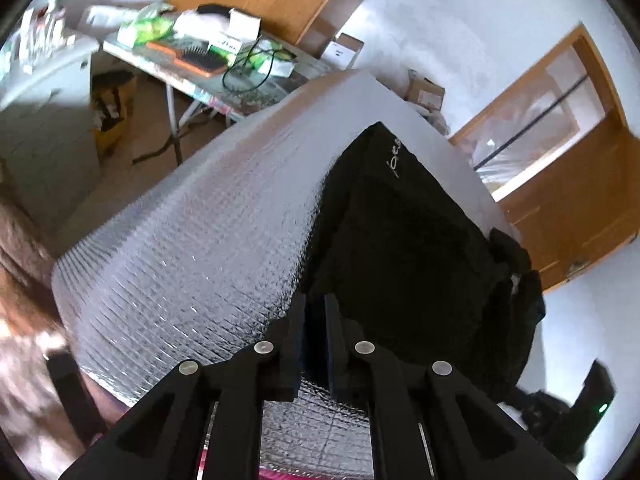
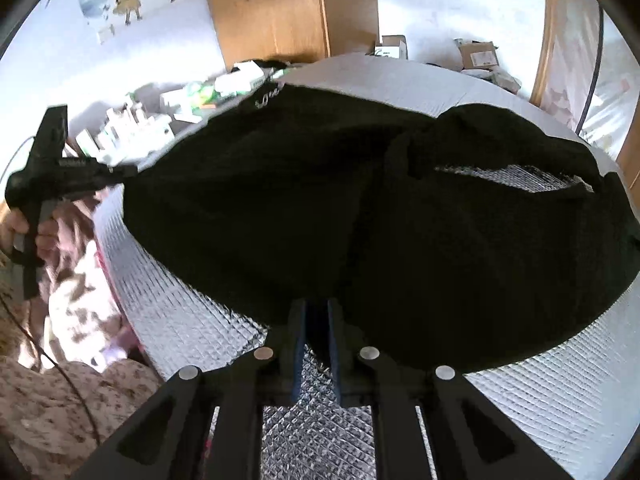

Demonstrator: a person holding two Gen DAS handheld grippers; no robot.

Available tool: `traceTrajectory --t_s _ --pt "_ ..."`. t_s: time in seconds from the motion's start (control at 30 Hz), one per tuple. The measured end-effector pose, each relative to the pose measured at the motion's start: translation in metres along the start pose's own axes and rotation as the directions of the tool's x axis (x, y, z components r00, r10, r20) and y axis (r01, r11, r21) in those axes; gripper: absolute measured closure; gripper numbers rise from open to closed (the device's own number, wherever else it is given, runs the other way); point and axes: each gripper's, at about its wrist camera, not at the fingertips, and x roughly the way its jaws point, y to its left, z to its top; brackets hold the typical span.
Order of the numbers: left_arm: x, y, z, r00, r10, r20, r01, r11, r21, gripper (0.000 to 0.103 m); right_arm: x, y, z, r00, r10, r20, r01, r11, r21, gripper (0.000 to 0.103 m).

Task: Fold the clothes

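While the black garment lies spread over the silver quilted mat, both grippers sit at its near edge. In the left wrist view, the left gripper has its fingers close together with only a narrow slot between the blue pads; dark cloth seems to fill that slot, and the garment's corner runs right up to the fingertips, so it looks pinched, though black on black makes this hard to confirm. In the right wrist view, the same gripper reaches the garment's left corner, held in a hand at the picture's left edge.

The right gripper likewise shows its fingers nearly together, a slim gap between them, with the garment's near hem lying across the tips. Whether the pads press the cloth or merely flank it I cannot tell.

The garment has white script lettering near its far corner, and its right side is bunched so that a strip of mat shows through an opening. Beyond the mat stands a cluttered desk bearing boxes and green packets, with a wooden wardrobe behind. A patterned blanket lies beside the mat at lower left.
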Motion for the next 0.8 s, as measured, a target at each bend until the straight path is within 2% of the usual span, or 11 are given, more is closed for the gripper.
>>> traceTrajectory --t_s 0.07,0.17,0.23,0.27,0.33,0.43,0.57,0.73,0.8 --pt "-0.004 -0.002 0.005 1.000 0.014 0.014 -0.014 1.000 0.025 0.095 -0.007 -0.007 0.003 1.000 0.012 0.013 -0.012 1.000 0.007 0.090" --pt "-0.008 -0.003 0.020 0.999 0.019 0.048 -0.021 0.999 0.043 0.086 -0.016 -0.017 0.010 0.999 0.042 0.029 -0.043 0.999 0.024 0.089" --pt "-0.008 -0.008 0.031 0.998 0.008 0.064 -0.012 0.998 0.063 0.086 -0.021 -0.025 0.016 0.997 0.066 0.039 -0.067 0.997 0.037 0.088" --pt "-0.007 -0.011 0.037 0.998 -0.002 0.068 -0.003 0.997 0.077 0.080 -0.024 -0.028 0.019 0.996 0.077 0.044 -0.079 0.996 0.043 0.086" --pt "0.001 -0.018 0.052 0.998 -0.017 0.064 0.011 0.995 0.101 0.077 -0.030 -0.037 0.026 0.996 0.060 0.062 -0.062 0.998 0.031 0.082" --pt "0.023 -0.034 0.074 0.999 -0.025 0.040 0.019 0.989 0.146 0.077 -0.031 -0.048 0.045 0.995 0.014 0.096 -0.017 1.000 0.023 0.081" --pt "0.058 -0.053 0.102 0.999 -0.036 -0.003 0.036 0.983 0.181 0.077 -0.020 -0.076 0.064 0.992 -0.036 0.125 0.021 0.993 0.116 0.076" --pt "0.106 -0.065 0.129 0.998 -0.009 -0.058 0.020 0.980 0.200 0.077 0.000 -0.113 0.094 0.987 -0.058 0.149 0.027 0.979 0.204 0.069" --pt "0.123 -0.067 0.137 0.996 -0.009 -0.088 0.025 0.981 0.192 0.072 0.011 -0.128 0.106 0.988 -0.046 0.148 0.007 0.968 0.251 0.061"
